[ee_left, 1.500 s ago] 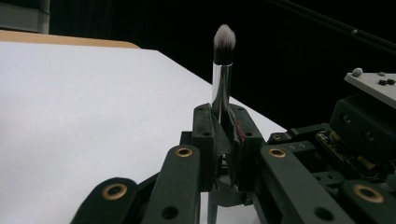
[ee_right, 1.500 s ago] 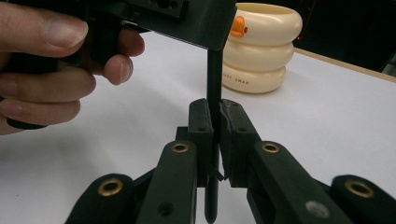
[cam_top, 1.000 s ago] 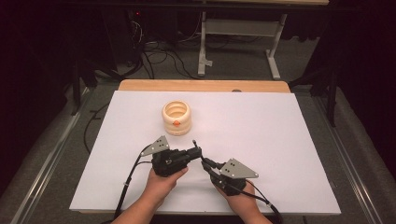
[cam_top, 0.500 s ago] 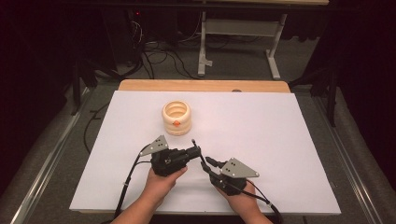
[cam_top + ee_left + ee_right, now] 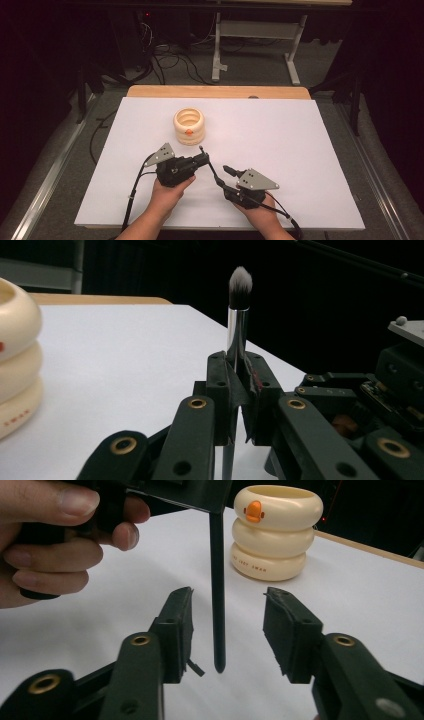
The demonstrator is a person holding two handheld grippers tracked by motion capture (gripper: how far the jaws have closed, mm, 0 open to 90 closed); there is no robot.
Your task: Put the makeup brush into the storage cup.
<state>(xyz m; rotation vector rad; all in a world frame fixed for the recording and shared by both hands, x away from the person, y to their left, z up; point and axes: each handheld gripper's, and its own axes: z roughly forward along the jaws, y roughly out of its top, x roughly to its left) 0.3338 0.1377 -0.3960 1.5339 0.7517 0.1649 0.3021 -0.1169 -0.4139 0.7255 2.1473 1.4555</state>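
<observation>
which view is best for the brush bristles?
Left gripper view: the brush stands upright, clamped in the left gripper, with its grey-white tuft sharp against the dark background. The right gripper view shows its dark handle hanging between the open right gripper. The high view shows a thin dark line near the cream holder.

Makeup brush (image 5: 238, 325) upright in left gripper (image 5: 239, 390) fingers (grey bristles up, black handle w/ silver ferrule)

Cream holder (image 5: 189, 126) w/ orange duck; black brush (image 5: 217, 595), silver ferrule.
</observation>
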